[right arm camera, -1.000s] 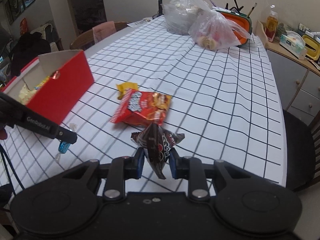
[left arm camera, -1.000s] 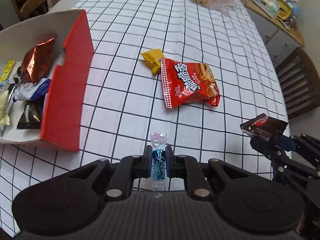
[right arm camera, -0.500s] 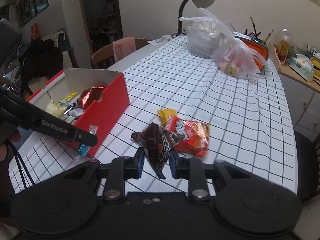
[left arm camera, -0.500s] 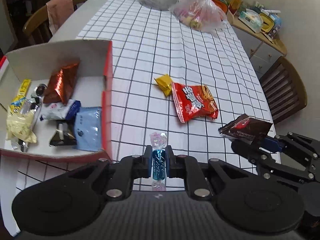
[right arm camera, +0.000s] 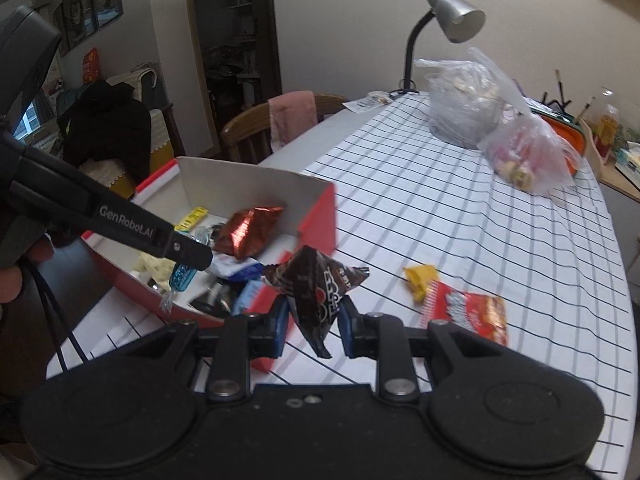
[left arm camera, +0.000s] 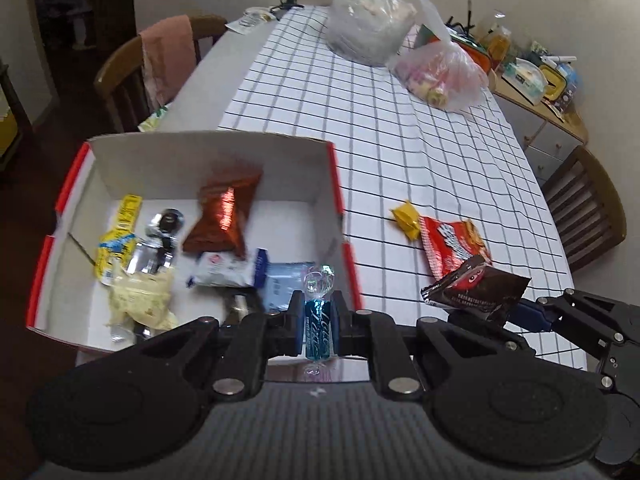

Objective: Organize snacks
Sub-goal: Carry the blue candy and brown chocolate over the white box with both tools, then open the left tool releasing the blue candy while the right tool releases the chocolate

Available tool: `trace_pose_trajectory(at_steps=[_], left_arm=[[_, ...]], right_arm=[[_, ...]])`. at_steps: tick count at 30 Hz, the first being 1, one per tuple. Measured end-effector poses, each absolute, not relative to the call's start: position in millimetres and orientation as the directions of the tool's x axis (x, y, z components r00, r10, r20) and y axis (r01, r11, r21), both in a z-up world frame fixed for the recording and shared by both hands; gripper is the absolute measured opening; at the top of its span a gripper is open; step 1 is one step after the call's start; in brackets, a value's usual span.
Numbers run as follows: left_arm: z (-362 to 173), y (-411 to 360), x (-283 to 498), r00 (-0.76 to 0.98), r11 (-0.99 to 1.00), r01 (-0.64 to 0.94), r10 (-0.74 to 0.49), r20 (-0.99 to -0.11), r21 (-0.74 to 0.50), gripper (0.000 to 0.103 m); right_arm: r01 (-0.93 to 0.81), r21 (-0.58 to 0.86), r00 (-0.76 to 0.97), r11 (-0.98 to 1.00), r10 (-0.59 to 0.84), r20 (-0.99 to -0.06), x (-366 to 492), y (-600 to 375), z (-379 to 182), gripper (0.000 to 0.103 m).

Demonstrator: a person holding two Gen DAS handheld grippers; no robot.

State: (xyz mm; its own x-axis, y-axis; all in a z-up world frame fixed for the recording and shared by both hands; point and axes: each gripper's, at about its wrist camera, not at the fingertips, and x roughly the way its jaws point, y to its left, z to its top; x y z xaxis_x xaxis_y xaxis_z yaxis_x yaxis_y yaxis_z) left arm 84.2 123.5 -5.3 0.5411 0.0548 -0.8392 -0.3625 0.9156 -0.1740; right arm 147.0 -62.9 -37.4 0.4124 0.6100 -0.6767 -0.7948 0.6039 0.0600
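Observation:
My left gripper (left arm camera: 317, 330) is shut on a blue wrapped candy (left arm camera: 317, 328) and holds it over the near right corner of the red box (left arm camera: 338, 196). The candy also shows in the right wrist view (right arm camera: 182, 278). My right gripper (right arm camera: 313, 326) is shut on a dark brown snack packet (right arm camera: 318, 284), held above the table just right of the box (right arm camera: 318, 216); the packet also shows in the left wrist view (left arm camera: 476, 290). The box holds several snacks, among them a copper foil bag (left arm camera: 224, 212). A red chip bag (left arm camera: 454, 244) and a yellow candy (left arm camera: 406, 218) lie on the checked tablecloth.
Two plastic bags (left arm camera: 370, 20) (left arm camera: 440, 70) stand at the far end of the table (left arm camera: 400, 140), beside a desk lamp (right arm camera: 452, 20). Wooden chairs stand at the left (left arm camera: 132, 76) and right (left arm camera: 580, 208). A cluttered sideboard (left arm camera: 536, 84) is at the far right.
Both grippers have risen and moved left toward the box with their snacks. The left gripper's candy now hangs over the box's inside; the right one's packet is near the box's right wall.

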Motion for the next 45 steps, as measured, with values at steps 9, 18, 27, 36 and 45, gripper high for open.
trace_pose_trajectory(at_steps=[9,18,27,36,45], left_arm=[[-12.3,187.3,73.4,0.519,0.903,-0.409,0.108,-0.848,-0.135,0.013],[-33.7,234.8,66.9,0.469,0.880,-0.462,0.134,-0.873,-0.113,0.013],[-59.9,254.4,57.6,0.422,0.868,-0.486,0.130,-0.897,-0.103,0.013],[-63.7,252.8,50.4,0.435,0.873,-0.475,0.127,-0.892,-0.107,0.013],[-51.5,239.9,46.6,0.476,0.893,-0.435,0.120,-0.871,-0.115,0.013]], right_arm=[[-0.803,0.064,0.393,0.593,0.607,-0.690,139.5,-2.8,-48.7,0.024],[-0.812,0.029,0.372,0.583,0.554,-0.745,147.4,54.3,-77.4,0.024],[-0.813,-0.011,0.354,0.582,0.480,-0.803,152.0,86.4,-111.9,0.024],[-0.811,-0.012,0.348,0.585,0.465,-0.814,145.7,89.1,-116.0,0.030],[-0.799,0.031,0.340,0.601,0.494,-0.800,138.4,72.6,-98.1,0.036]])
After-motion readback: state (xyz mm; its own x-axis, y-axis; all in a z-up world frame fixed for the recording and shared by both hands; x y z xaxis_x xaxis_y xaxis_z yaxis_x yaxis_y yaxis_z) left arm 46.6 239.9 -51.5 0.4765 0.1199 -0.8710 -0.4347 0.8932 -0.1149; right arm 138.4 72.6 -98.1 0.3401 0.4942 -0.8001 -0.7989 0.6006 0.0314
